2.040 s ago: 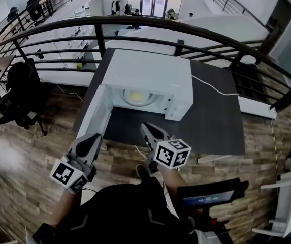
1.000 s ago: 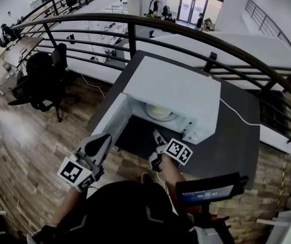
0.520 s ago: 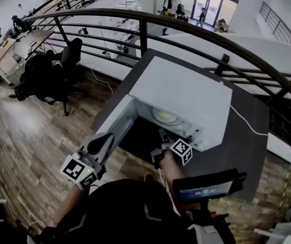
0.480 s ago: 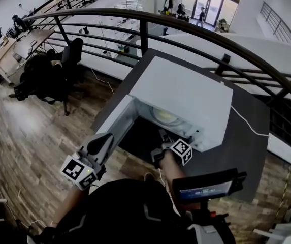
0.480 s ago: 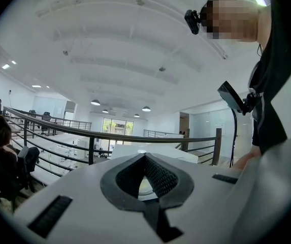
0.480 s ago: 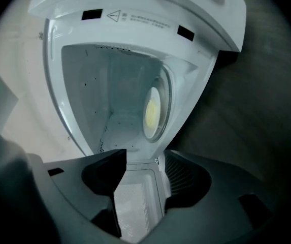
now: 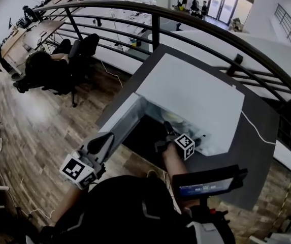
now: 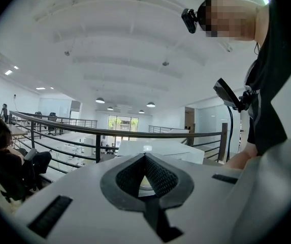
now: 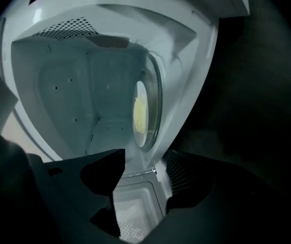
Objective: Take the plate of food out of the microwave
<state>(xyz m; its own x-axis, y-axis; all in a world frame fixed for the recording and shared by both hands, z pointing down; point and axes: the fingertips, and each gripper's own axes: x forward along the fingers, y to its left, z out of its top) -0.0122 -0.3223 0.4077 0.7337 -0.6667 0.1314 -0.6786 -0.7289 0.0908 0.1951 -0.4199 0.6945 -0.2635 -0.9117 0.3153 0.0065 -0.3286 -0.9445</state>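
Note:
The white microwave (image 7: 191, 98) stands on a dark table (image 7: 239, 182) with its door (image 7: 119, 121) swung open to the left. Inside, a plate of yellow food (image 9: 140, 114) rests on the glass turntable (image 9: 155, 105); in the head view only the plate's edge (image 7: 179, 120) shows. My right gripper (image 7: 167, 127) is at the mouth of the cavity, short of the plate. Its jaws have just been opening and stand open (image 9: 142, 159) with nothing between them. My left gripper (image 7: 106, 139) hangs back, left of the door, with its jaws shut (image 8: 145, 156) and nothing in them.
A dark metal railing (image 7: 196, 27) curves behind the table. Wooden floor (image 7: 43, 131) lies to the left, where a person sits on a black chair (image 7: 46, 70). A black device (image 7: 206, 183) sticks out at the chest of the person who holds the grippers.
My right gripper has moved forward and down to the microwave's opening and has rolled, and its jaws have spread. The left gripper has hardly shifted. The head view has swung.

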